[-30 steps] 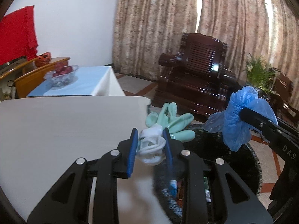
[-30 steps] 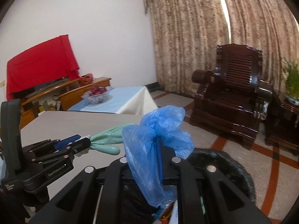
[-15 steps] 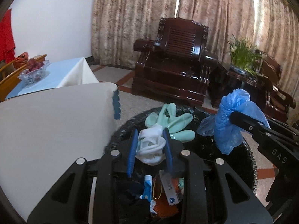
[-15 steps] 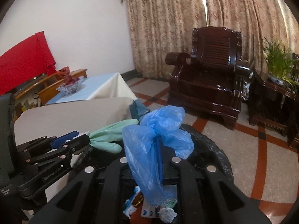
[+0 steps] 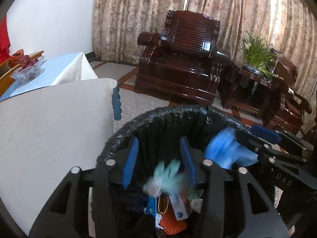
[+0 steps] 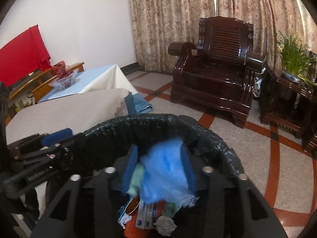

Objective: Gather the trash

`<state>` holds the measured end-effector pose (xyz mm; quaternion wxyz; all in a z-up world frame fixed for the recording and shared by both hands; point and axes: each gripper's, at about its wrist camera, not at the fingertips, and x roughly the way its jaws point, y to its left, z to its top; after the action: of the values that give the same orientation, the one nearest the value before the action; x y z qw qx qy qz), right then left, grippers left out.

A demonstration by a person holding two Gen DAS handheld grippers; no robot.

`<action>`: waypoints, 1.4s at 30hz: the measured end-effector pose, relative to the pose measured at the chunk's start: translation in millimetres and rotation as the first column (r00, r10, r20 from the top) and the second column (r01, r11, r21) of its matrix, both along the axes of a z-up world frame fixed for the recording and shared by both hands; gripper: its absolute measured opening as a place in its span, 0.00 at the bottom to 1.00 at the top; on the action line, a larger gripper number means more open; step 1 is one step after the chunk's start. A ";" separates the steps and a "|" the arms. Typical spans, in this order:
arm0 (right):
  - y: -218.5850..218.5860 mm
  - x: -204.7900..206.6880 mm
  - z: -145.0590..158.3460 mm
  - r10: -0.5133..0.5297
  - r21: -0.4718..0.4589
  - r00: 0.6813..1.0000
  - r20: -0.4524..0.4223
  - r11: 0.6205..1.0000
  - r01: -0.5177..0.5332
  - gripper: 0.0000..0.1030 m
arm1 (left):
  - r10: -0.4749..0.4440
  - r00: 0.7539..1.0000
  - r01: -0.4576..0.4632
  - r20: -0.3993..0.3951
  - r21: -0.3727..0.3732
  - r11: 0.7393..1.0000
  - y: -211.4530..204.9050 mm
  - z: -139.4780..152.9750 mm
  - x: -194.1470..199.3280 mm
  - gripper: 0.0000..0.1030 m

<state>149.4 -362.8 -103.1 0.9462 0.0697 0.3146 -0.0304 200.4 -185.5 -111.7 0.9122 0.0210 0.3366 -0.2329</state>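
A bin lined with a black bag (image 5: 178,113) (image 6: 208,132) stands on the floor beside the table and holds several bits of trash. My left gripper (image 5: 159,159) is open over the bin; the green and white glove (image 5: 166,178), blurred, falls free below its blue fingers. My right gripper (image 6: 159,164) is open over the bin too; the blue plastic bag (image 6: 164,176) (image 5: 225,152), blurred, drops between its fingers. Each gripper shows in the other's view, the right one (image 5: 263,138) and the left one (image 6: 53,136).
A white-topped table (image 5: 49,123) lies left of the bin. A dark wooden armchair (image 5: 184,63) and a plant on a side table (image 5: 255,59) stand behind. A second table with a glass fruit bowl (image 5: 27,69) is far left. Tiled floor (image 6: 267,158) lies to the right.
Both grippers moved from the table edge to over the bin and opened. The glove and the blue bag left the fingers and are dropping into the bin.
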 end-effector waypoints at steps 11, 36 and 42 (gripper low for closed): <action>4.9 -13.1 17.1 -0.031 -0.011 0.999 0.036 0.999 0.031 0.94 | 0.064 0.997 -0.063 0.053 -0.013 0.998 25.3 25.6 -4.5 0.81; 66.2 -66.5 96.3 0.100 0.080 0.990 0.099 0.991 -0.108 0.94 | 0.162 0.976 -0.162 0.146 -0.009 0.987 101.7 96.0 -88.1 0.91; 77.5 -75.6 114.6 0.115 0.068 0.987 0.116 0.990 -0.123 0.94 | 0.176 0.967 -0.176 0.184 -0.017 0.984 113.0 114.8 -111.3 0.91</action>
<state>73.8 -285.3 11.5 0.9591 0.0880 0.2657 0.0419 89.2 -72.5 3.1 0.9565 0.0123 0.2509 -0.1483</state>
